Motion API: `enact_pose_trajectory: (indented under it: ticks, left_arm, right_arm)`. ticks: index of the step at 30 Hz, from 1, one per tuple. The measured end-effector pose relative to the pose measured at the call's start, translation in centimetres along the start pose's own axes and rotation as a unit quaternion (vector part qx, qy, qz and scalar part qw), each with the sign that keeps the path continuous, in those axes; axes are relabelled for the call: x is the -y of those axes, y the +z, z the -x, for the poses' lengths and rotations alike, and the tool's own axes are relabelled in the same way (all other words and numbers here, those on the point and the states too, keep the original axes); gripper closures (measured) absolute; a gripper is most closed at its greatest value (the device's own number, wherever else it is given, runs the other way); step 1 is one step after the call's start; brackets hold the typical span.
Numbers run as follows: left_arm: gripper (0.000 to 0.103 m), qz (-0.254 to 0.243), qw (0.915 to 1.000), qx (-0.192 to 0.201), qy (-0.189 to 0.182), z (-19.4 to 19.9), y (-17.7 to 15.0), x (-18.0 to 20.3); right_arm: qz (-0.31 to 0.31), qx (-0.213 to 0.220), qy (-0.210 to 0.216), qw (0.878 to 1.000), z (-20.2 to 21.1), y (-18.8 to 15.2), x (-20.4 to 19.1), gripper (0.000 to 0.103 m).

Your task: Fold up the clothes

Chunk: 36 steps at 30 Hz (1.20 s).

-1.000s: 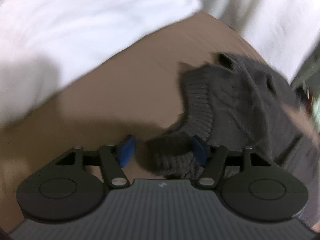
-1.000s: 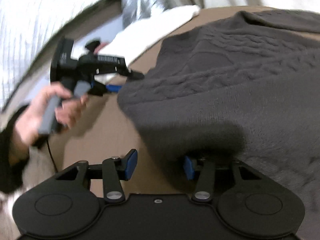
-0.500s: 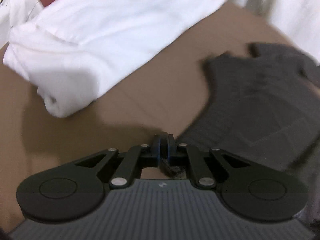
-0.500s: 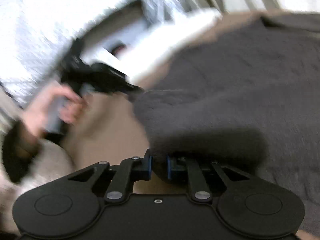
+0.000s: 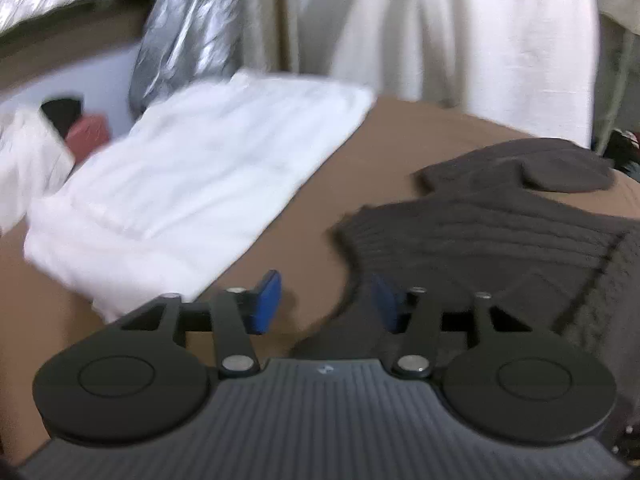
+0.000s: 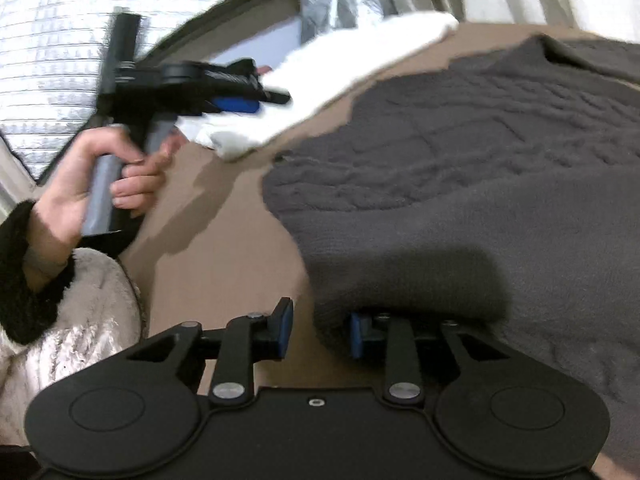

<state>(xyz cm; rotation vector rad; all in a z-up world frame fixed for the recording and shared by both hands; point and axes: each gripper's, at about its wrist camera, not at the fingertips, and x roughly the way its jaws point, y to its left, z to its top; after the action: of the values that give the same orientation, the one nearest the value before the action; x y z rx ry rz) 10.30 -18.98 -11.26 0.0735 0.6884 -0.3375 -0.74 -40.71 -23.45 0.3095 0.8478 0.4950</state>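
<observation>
Jaws of both the left gripper (image 5: 325,300) and right gripper (image 6: 320,330) were opening, gripping nothing. Dark sweater (image 6: 460,184) lay on the desk (image 5: 312,192) at three o'clock; its released fold could slump open.

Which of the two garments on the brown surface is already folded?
The white garment, a neat flat rectangle. The dark grey knit sweater is still spread out with uneven edges.

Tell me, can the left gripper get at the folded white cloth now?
Probably yes. The left gripper, jaws opening and empty, has only bare brown surface before the folded white cloth.
</observation>
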Motion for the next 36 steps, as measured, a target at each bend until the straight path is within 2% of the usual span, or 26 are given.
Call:
enact_pose_trajectory:
  ticks: [2,3,5,6,8,10,12,14,16,17,18,19,20,22,23,24,25,26,27,28,29,31,32,33,34,36]
  left_arm:
    - [0.051,-0.009,0.9974,-0.034,-0.063,-0.8,-0.3,0.8]
    - [0.051,-0.014,0.9937,-0.057,-0.096,-1.3,-0.5,1.1]
    - [0.051,-0.013,0.9799,-0.117,-0.161,-2.9,-1.2,2.0]
    - [0.051,-0.014,0.9725,-0.145,-0.182,-3.8,-1.6,2.4]
    - [0.051,-0.035,0.9703,-0.168,-0.171,-4.7,-2.3,3.4]
    - [0.047,-0.069,0.9719,-0.165,-0.153,-4.7,-2.5,4.2]
    - [0.032,-0.085,0.9733,-0.161,-0.139,-4.6,-2.6,4.8]
    - [0.023,-0.092,0.9746,-0.158,-0.129,-4.6,-2.6,5.1]
    - [0.024,-0.097,0.9747,-0.158,-0.125,-4.6,-2.9,5.2]
    - [0.037,-0.101,0.9742,-0.157,-0.126,-4.7,-3.0,5.3]
    - [0.071,-0.105,0.9734,-0.156,-0.131,-4.8,-3.1,5.4]
    - [0.09,-0.107,0.9719,-0.154,-0.142,-4.4,-3.1,5.7]
    - [0.095,-0.115,0.9715,-0.148,-0.145,-4.0,-3.0,6.0]
    - [0.095,-0.152,0.9748,-0.121,-0.11,-3.0,-3.0,7.2]
    - [0.095,-0.169,0.9753,-0.11,-0.09,-2.5,-2.9,7.4]
    - [0.095,-0.176,0.976,-0.104,-0.076,-2.1,-2.8,7.5]
    - [0.095,-0.159,0.9782,-0.108,-0.079,-2.0,-2.5,7.0]
    - [0.095,-0.148,0.9792,-0.114,-0.079,-2.0,-2.4,6.6]
    - [0.095,-0.149,0.9781,-0.124,-0.076,-2.5,-2.6,6.5]
    - [0.095,-0.15,0.9768,-0.134,-0.073,-3.0,-2.9,6.3]
    - [0.095,-0.151,0.9755,-0.144,-0.07,-3.5,-3.2,6.2]
    - [0.096,-0.154,0.9724,-0.164,-0.064,-4.4,-3.7,6.0]
    - [0.096,-0.154,0.9713,-0.17,-0.062,-4.8,-3.8,5.9]
    - [0.096,-0.152,0.9717,-0.17,-0.062,-4.8,-3.6,6.0]
    - [0.096,-0.151,0.9721,-0.169,-0.062,-4.8,-3.5,6.0]
    - [0.096,-0.134,0.9749,-0.167,-0.061,-4.8,-3.1,5.4]
  right_arm:
    - [-0.015,-0.021,-0.015,1.0,0.4,0.2,0.6,0.068]
    - [-0.009,-0.028,-0.036,0.999,0.8,0.4,0.5,0.069]
    - [0.028,-0.026,-0.1,0.994,2.0,0.6,0.0,0.068]
    - [0.041,-0.021,-0.116,0.992,2.7,0.6,0.0,0.068]
    - [0.04,-0.021,-0.138,0.989,4.7,0.9,0.5,0.066]
    - [0.033,-0.011,-0.157,0.987,7.2,1.7,1.7,0.058]
    - [0.018,0.006,-0.186,0.982,10.3,2.7,3.5,0.039]
    - [-0.015,0.018,-0.208,0.978,12.9,4.0,6.4,0.029]
    - [-0.062,0.024,-0.227,0.972,15.6,5.1,10.4,0.017]
    - [-0.09,0.026,-0.237,0.967,16.8,5.3,12.5,0.014]
    - [-0.125,0.034,-0.257,0.958,17.5,5.2,14.8,0.015]
    - [-0.16,0.041,-0.277,0.947,18.3,5.1,17.1,0.015]
    - [-0.193,0.05,-0.298,0.933,19.0,4.9,19.3,0.016]
    - [-0.227,0.091,-0.378,0.893,19.7,3.4,21.5,0.023]
    - [-0.226,0.102,-0.389,0.887,19.6,2.8,21.9,0.025]
    - [-0.223,0.107,-0.371,0.895,19.1,2.4,22.2,0.029]
    - [-0.221,0.112,-0.352,0.902,18.6,2.0,22.5,0.035]
    - [-0.219,0.108,-0.34,0.908,17.8,1.9,22.6,0.061]
    - [-0.201,0.098,-0.345,0.912,17.1,2.2,22.3,0.084]
    - [-0.171,0.091,-0.359,0.913,16.8,2.7,21.7,0.085]
    - [-0.135,0.096,-0.389,0.906,16.9,3.1,20.7,0.087]
    - [-0.077,0.098,-0.452,0.883,17.0,3.9,19.3,0.087]
    - [-0.067,0.09,-0.47,0.875,16.7,4.1,19.3,0.087]
    - [-0.058,0.067,-0.485,0.87,15.9,4.3,19.7,0.087]
    - [-0.047,0.026,-0.496,0.866,14.6,4.1,20.2,0.085]
    - [-0.04,0.001,-0.504,0.863,13.2,3.5,20.6,0.082]
